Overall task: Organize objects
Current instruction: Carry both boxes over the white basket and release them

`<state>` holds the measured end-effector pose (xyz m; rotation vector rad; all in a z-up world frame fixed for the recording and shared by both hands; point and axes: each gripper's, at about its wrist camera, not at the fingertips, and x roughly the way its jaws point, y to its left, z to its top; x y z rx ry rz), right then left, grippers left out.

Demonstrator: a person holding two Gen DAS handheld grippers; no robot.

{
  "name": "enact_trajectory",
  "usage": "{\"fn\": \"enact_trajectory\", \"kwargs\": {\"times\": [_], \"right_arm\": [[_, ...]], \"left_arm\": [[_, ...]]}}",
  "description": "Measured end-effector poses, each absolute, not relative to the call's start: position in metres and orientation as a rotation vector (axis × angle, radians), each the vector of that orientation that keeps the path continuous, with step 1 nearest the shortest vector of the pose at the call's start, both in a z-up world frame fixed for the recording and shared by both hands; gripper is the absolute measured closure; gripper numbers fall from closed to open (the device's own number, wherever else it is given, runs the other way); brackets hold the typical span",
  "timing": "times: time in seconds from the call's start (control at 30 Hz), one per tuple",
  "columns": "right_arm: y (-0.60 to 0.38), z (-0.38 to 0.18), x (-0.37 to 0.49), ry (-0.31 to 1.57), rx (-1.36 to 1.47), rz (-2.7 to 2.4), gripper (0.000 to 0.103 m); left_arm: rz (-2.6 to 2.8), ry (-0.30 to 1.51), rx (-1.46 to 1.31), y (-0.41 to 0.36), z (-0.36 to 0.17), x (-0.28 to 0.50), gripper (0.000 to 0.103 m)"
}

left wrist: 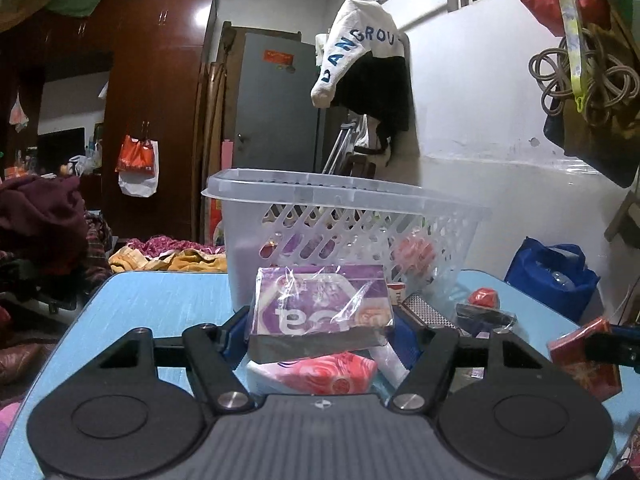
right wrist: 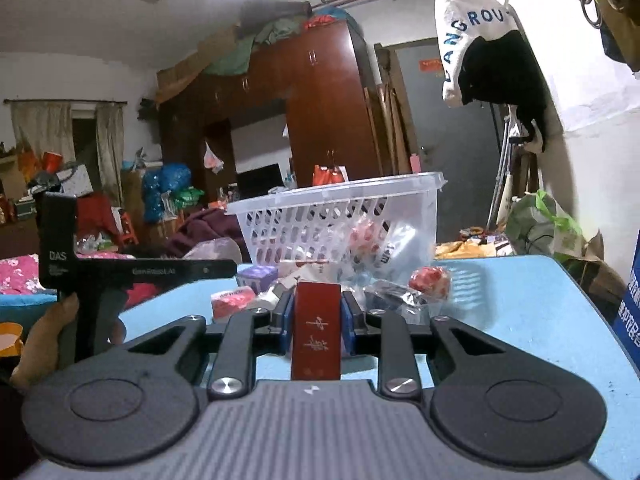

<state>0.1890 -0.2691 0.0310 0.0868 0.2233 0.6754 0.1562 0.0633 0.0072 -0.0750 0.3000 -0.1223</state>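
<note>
Basket of translucent white plastic, with slotted walls and a flat rim, stands on the light-blue table; several items lie inside it (details unclear). Directly in front of the basket, the left gripper is clamped on a purple box wrapped in loose clear film. In front of the basket in the other view, the right gripper is clamped on a narrow red box bearing light characters. Small red and pink packets lie on the table beside the basket. Behind the basket stand a dark wooden wardrobe and a grey door.
</note>
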Motion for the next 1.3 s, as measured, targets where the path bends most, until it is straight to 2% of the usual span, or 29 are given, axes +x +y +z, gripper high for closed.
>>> {"fn": "enact_trajectory", "kwargs": {"times": [0.77,0.93,1.03,1.13,1.3], "right_arm": [[-0.283,0.038,0.189,0.190,0.102,0.658,0.076],[-0.271,0.080,0.199,0.134,0.051,0.652,0.076],[-0.243,0.129,0.227,0.096,-0.014,0.610,0.076],[-0.207,0.165,0.279,0.146,-0.048,0.587,0.076],[-0.157,0.159,0.357,0.314,-0.144,0.498,0.076]], "left_arm": [[-0.137,0.225,-0.087,0.069,0.008,0.144,0.030],[-0.189,0.122,-0.093,0.075,0.039,0.139,0.030],[-0.207,0.133,-0.082,0.070,0.082,0.169,0.030],[-0.207,0.216,-0.104,0.067,0.112,0.216,0.030],[-0.177,0.348,-0.141,0.068,0.110,0.272,0.030]]}}
